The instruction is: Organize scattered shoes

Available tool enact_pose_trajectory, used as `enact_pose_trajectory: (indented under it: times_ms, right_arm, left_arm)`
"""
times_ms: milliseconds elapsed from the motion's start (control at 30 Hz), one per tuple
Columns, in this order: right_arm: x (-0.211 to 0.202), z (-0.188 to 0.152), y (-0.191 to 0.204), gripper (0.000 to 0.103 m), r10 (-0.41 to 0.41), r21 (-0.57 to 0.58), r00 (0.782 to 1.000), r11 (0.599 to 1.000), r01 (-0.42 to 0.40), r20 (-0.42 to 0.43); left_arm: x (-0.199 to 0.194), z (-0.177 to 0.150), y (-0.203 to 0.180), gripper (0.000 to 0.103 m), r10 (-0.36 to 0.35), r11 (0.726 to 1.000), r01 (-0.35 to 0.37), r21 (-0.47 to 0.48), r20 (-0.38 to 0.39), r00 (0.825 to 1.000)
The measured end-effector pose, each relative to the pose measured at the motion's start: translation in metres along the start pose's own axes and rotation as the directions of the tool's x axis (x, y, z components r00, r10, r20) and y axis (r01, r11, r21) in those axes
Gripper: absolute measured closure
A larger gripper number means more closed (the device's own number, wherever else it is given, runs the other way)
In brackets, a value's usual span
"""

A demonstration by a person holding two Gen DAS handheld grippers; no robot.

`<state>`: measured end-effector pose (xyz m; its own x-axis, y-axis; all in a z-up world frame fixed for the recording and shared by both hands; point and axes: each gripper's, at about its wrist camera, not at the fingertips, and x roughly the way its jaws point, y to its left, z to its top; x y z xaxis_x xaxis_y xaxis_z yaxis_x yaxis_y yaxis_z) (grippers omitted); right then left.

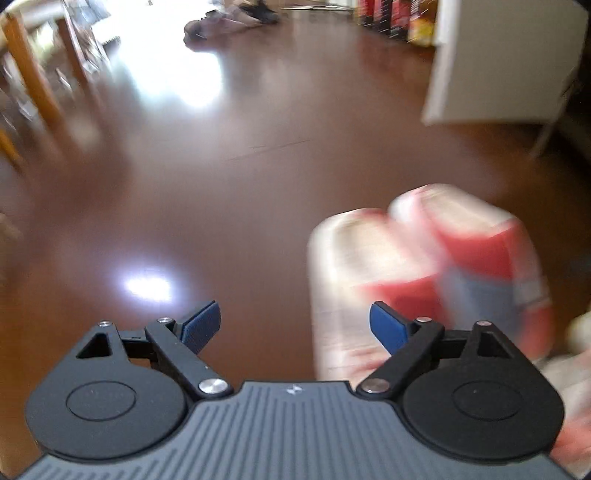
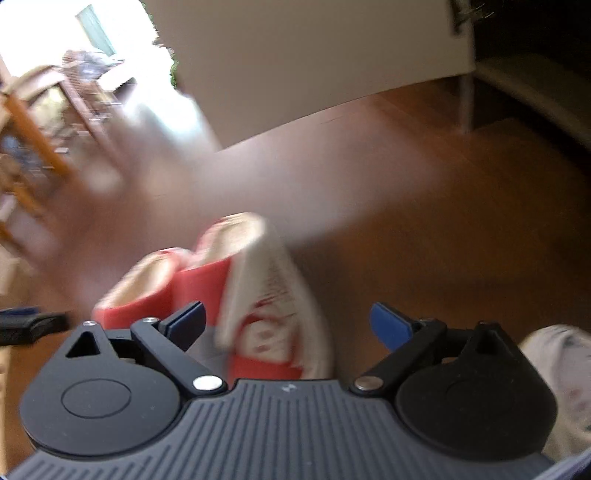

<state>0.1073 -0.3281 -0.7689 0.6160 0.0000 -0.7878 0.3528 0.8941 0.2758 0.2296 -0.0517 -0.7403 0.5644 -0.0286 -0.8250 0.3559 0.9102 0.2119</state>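
Observation:
A pair of red and white slippers (image 1: pixel 424 273) lies on the brown wood floor, blurred, at the right of the left wrist view. My left gripper (image 1: pixel 295 326) is open and empty, just left of the pair. In the right wrist view the same slippers (image 2: pixel 236 288) lie side by side, one tipped on its edge, just ahead of my right gripper (image 2: pixel 288 325). That gripper is open and empty, its left finger close to the red strap. More shoes (image 1: pixel 236 18) lie in a dark heap far across the floor.
A white cabinet (image 1: pixel 498 62) on thin legs stands at the right. Wooden chair legs (image 1: pixel 33 85) stand at the left. A white patterned shoe (image 2: pixel 565 384) lies at the right edge of the right wrist view. Bright glare marks the floor (image 1: pixel 177 62).

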Motion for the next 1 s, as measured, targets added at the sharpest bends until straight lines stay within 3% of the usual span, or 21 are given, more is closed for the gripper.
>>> enact_pose_trajectory:
  times_ms: [33, 100, 167, 200, 333, 533, 633, 933, 1000]
  right_arm:
    - [0.003, 0.003, -0.003, 0.027, -0.016, 0.017, 1.000, 1.000, 0.016, -0.006]
    - [0.008, 0.006, -0.007, 0.055, -0.010, 0.047, 1.000, 0.999, 0.011, -0.022]
    - [0.019, 0.008, -0.010, 0.073, 0.009, 0.078, 0.999, 0.997, -0.005, -0.051]
    - [0.027, 0.009, -0.012, 0.075, 0.020, 0.097, 0.997, 0.995, -0.013, -0.076]
    - [0.052, 0.006, -0.012, 0.076, 0.049, 0.127, 0.990, 0.991, -0.032, -0.130]
    - [0.067, 0.000, -0.015, 0.076, 0.065, 0.132, 0.987, 0.990, -0.046, -0.145]
    - [0.068, 0.001, -0.016, 0.075, 0.065, 0.122, 0.988, 0.991, -0.047, -0.143]
    - [0.070, 0.000, -0.005, 0.075, 0.042, 0.029, 0.991, 0.999, -0.038, -0.129]
    - [0.066, 0.001, -0.006, 0.073, 0.039, 0.020, 0.991, 0.999, -0.037, -0.129]
  left_arm:
    - [0.012, -0.008, -0.003, 0.015, 0.004, 0.998, -0.003, 0.059, -0.029, 1.000]
    - [0.023, -0.018, -0.012, 0.017, -0.013, 0.993, 0.020, 0.117, -0.055, 0.998]
    - [0.028, -0.021, -0.021, 0.017, -0.027, 0.992, 0.033, 0.126, -0.054, 0.998]
    - [0.029, -0.020, -0.026, 0.019, -0.032, 0.990, 0.039, 0.133, -0.050, 0.998]
    - [0.033, -0.014, -0.044, 0.020, -0.035, 0.982, 0.038, 0.185, -0.021, 0.999]
    - [0.033, -0.010, -0.061, 0.022, -0.087, 0.975, 0.091, 0.204, -0.030, 0.996]
    - [0.033, -0.011, -0.073, 0.022, -0.057, 0.964, 0.056, 0.258, -0.005, 0.998]
    - [0.031, -0.013, -0.060, 0.022, -0.078, 0.978, 0.083, 0.189, -0.035, 0.996]
    - [0.029, -0.012, -0.050, 0.020, -0.106, 0.985, 0.113, 0.130, -0.059, 0.993]
